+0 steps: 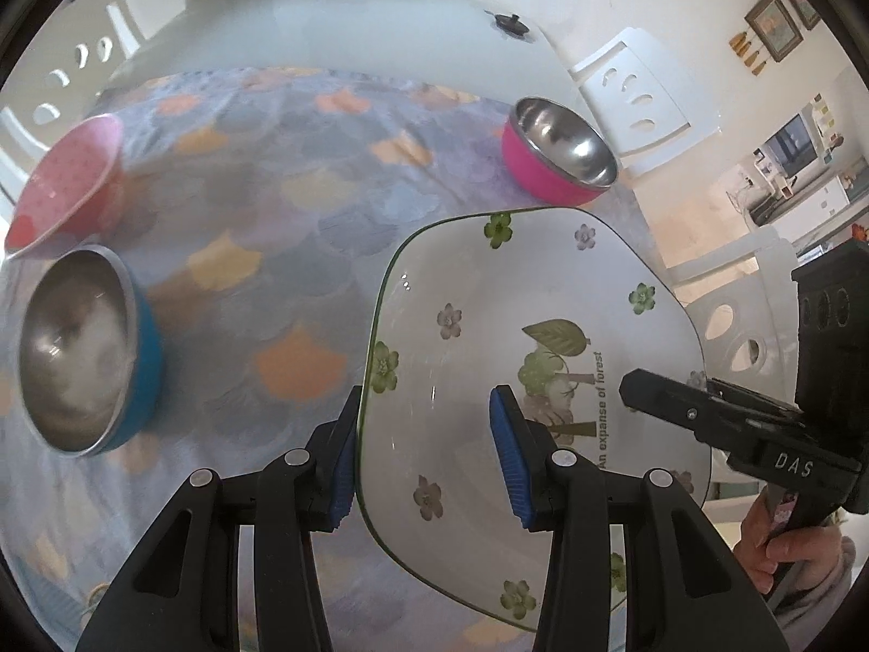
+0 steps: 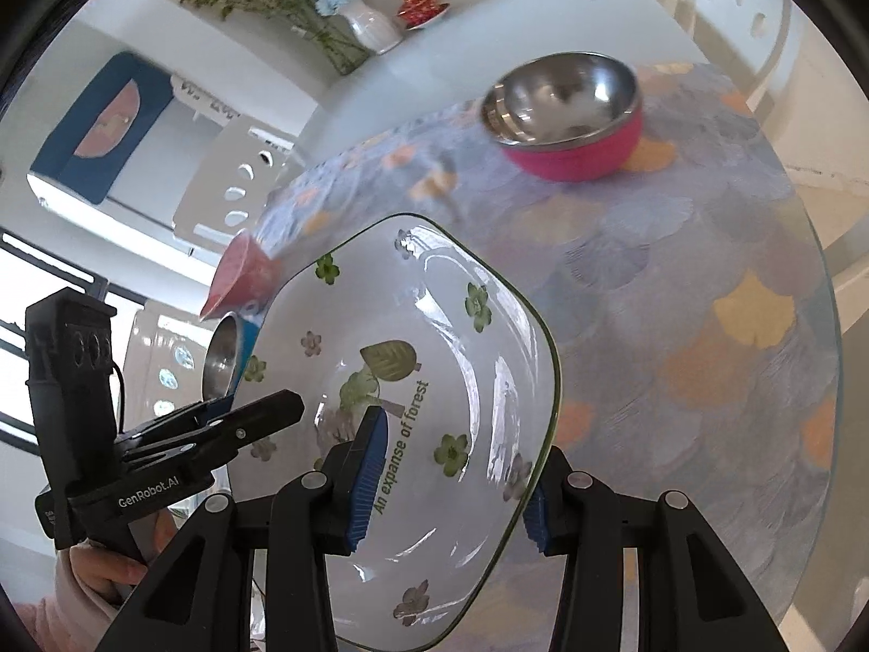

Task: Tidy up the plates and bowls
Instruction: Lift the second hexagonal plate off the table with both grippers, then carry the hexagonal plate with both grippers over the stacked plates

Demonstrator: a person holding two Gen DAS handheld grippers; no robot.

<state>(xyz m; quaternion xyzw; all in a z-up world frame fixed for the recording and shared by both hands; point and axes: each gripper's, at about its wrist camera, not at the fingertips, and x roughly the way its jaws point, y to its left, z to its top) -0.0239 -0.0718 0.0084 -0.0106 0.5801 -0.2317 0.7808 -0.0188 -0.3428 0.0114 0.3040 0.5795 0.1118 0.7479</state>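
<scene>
We have the flowered plate (image 1: 521, 358) clamped from both sides. Our left hand-held gripper (image 1: 429, 456) pinches the plate's left rim, one blue pad under the edge and one inside the well. Our right hand-held gripper (image 2: 451, 481) pinches the opposite rim the same way. The plate seems to hang clear above the patterned cloth (image 1: 304, 250) on the desk (image 1: 337, 27), tilted a little.

To carry it well, we should keep both hands level with each other and moving together, so neither rim slips from its pads. The glaze is slick, so we judge a slow, even carry safer than a quick one.

Further out on the left, the blue bowl (image 1: 92, 358) sits just beside the pink dotted bowl (image 1: 70, 185). Further out on the right stands the pink steel bowl (image 1: 559, 152), well apart from those two.

Open cloth lies between the bowls. We would set the plate down flat there, then release both grips only once it rests fully.
</scene>
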